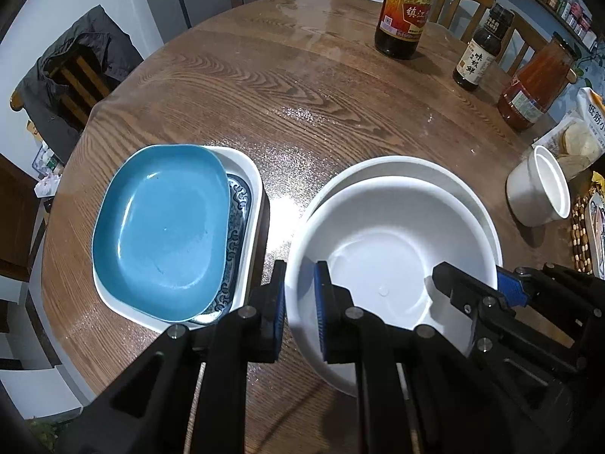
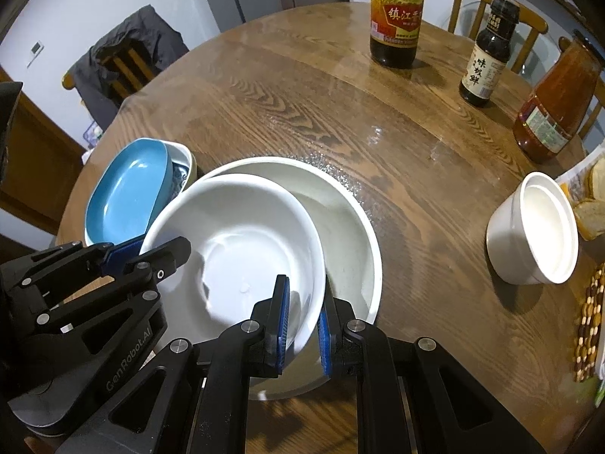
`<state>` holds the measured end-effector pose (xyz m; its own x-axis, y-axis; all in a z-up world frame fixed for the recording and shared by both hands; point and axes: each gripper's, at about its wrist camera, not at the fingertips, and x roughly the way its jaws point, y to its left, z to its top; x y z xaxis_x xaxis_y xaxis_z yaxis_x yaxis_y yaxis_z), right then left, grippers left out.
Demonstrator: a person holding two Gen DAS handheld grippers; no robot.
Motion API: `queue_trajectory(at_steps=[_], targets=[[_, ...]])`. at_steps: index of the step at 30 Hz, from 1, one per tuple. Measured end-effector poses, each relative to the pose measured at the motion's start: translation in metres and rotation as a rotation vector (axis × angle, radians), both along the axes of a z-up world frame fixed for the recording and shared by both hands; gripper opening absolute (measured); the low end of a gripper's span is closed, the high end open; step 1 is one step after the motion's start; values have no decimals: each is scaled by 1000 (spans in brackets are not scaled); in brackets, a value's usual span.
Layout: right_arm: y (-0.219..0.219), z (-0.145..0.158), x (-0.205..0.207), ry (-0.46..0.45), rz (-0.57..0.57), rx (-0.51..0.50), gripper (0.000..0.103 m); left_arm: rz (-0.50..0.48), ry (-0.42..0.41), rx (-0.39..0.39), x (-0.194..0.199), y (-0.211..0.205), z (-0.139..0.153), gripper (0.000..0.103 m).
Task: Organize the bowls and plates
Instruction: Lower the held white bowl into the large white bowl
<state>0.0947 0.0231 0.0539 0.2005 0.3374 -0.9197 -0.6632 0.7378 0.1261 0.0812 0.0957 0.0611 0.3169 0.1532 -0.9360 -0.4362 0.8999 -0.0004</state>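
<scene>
Fingers of both grippers, left (image 1: 300, 312) and right (image 2: 303, 325), are clamped on opposite rims of the smaller round white bowl (image 2: 242, 249), held tilted in the larger white bowl (image 2: 340, 204) at the table's (image 2: 416, 189) six o'clock; it should be lowered level and released together.

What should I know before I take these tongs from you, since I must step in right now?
Left tongs: shut on the near-left rim of the smaller white bowl.
Right tongs: shut on its right rim.
That bowl sits tilted in the larger white bowl.
Done: blue plate stacked on the patterned plate and white tray.
Left: settle the bowl, release; white cup stands apart.
</scene>
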Motion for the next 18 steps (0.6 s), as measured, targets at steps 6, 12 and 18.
queue_trajectory(at_steps=[6, 12, 18], targets=[[2, -3, 2, 12, 3, -18, 16, -4, 6, 6, 2, 1, -1, 16], [2, -4, 4, 21, 5, -13, 16, -6, 13, 14, 3, 0, -2, 16], [3, -4, 6, 24, 12, -16, 16, -2, 17, 18, 5, 1, -3, 18]])
